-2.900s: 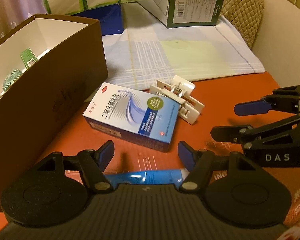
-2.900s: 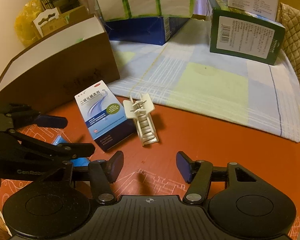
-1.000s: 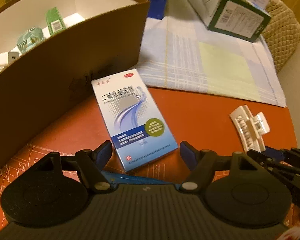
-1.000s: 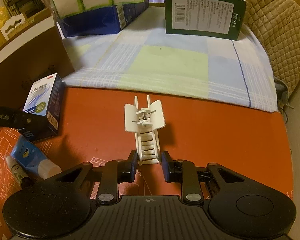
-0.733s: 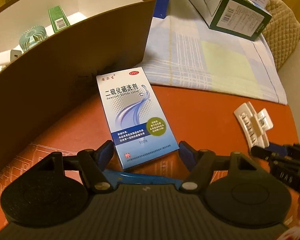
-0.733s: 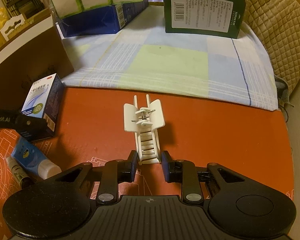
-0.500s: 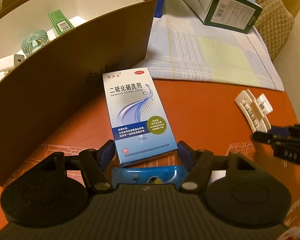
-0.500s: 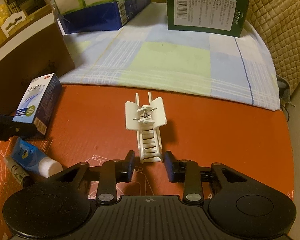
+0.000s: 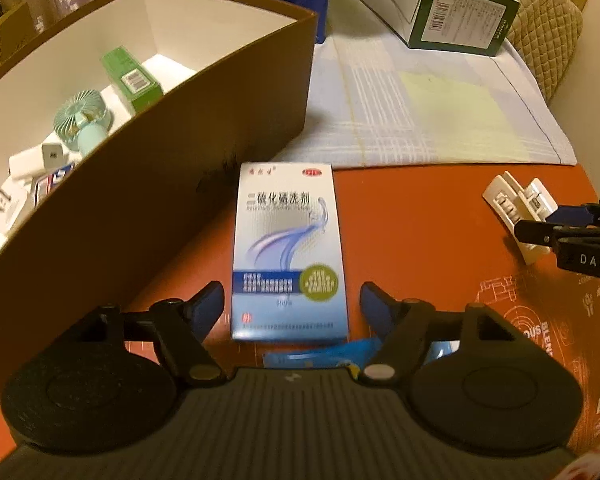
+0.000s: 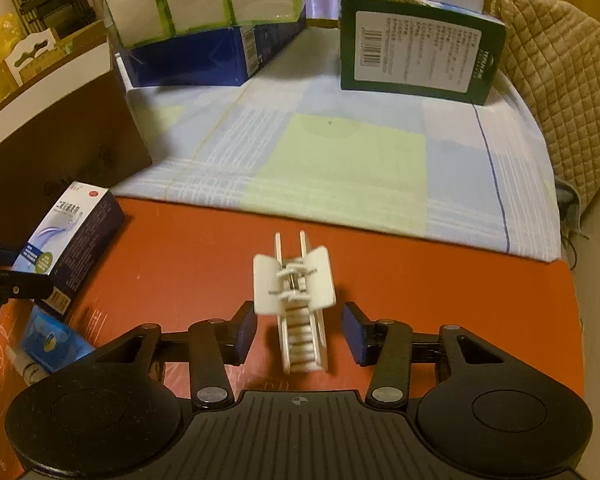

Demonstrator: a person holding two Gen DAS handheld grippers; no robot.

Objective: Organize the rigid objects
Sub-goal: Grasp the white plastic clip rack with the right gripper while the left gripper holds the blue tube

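A white hair claw clip (image 10: 296,300) lies on the orange mat (image 10: 440,280) between the fingers of my right gripper (image 10: 300,332). Its jaws are opening and the pads (image 10: 246,330) stand clear of the clip. A blue and white medicine box (image 9: 290,252) lies flat between the fingers of my left gripper (image 9: 291,304). Those jaws are opening too, with a narrow gap on each side of the box. In the left wrist view the clip (image 9: 512,204) shows at the right, with the right gripper (image 9: 572,228) over its end.
A large brown box (image 9: 180,160) with a white inside stands at the left, holding a small fan (image 9: 84,120), a green carton (image 9: 132,76) and white chargers. A blue tube (image 9: 324,354) lies under the left gripper. Behind are a checked cloth (image 10: 340,160), stacked cartons (image 10: 416,48) and a quilted cushion (image 10: 560,80).
The right gripper was shut on the clip's near end and has let go, its jaws spreading. The left gripper has rolled, so the medicine box now lies straight between its fingers.
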